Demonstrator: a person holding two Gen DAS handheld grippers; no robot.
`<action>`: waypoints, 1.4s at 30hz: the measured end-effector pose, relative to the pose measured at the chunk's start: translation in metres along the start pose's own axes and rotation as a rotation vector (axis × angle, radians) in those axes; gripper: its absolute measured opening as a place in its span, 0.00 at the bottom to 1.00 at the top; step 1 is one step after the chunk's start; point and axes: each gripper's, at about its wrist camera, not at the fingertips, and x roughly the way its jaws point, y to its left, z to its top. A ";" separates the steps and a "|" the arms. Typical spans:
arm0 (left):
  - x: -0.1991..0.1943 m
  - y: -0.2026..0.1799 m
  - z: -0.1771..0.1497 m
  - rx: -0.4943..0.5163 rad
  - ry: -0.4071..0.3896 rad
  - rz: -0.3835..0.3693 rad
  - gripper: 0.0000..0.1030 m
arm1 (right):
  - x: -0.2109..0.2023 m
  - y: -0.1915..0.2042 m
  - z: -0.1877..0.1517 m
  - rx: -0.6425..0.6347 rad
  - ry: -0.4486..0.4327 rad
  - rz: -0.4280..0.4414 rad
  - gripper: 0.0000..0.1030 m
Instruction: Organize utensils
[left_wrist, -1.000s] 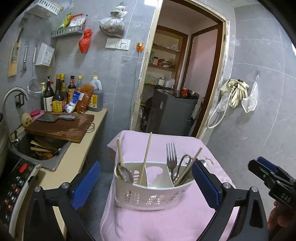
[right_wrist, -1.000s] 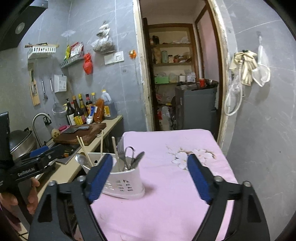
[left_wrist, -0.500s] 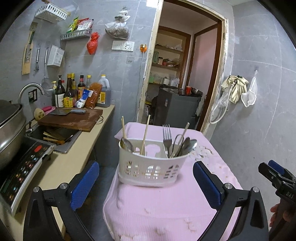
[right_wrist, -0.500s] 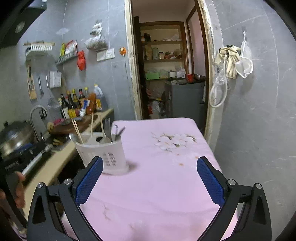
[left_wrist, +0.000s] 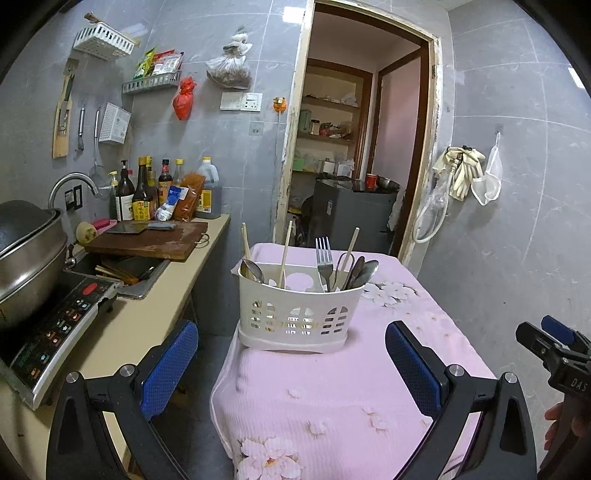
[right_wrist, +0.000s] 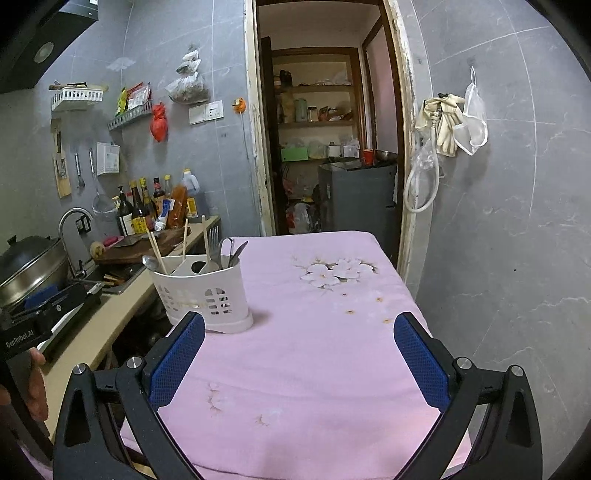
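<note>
Standing straight ahead of the wide-open, empty left hand-held gripper (left_wrist: 291, 365) on the pink table (left_wrist: 369, 387), the white utensil caddy (left_wrist: 297, 314) is presenting its broadside, lying off left of the farther, equally open right hand-held gripper (right_wrist: 299, 363).

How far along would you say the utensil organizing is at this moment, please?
Mostly done, it seems: the fork, spoons and chopsticks stand in the white caddy on the pink cloth, where no loose utensils show. Nothing is in hand: the left claw and right claw are open and empty. Possibly remaining: some chopsticks share the fork's compartment.
</note>
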 end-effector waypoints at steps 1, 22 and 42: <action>-0.001 -0.001 -0.001 0.001 -0.003 -0.002 0.99 | -0.001 0.001 0.000 0.000 -0.001 0.001 0.98; -0.007 -0.006 -0.001 0.024 -0.015 -0.004 0.99 | -0.004 0.003 0.002 -0.006 -0.009 0.002 0.98; -0.006 -0.002 -0.002 0.013 -0.009 -0.005 0.99 | 0.001 0.005 -0.002 -0.014 0.004 0.014 0.98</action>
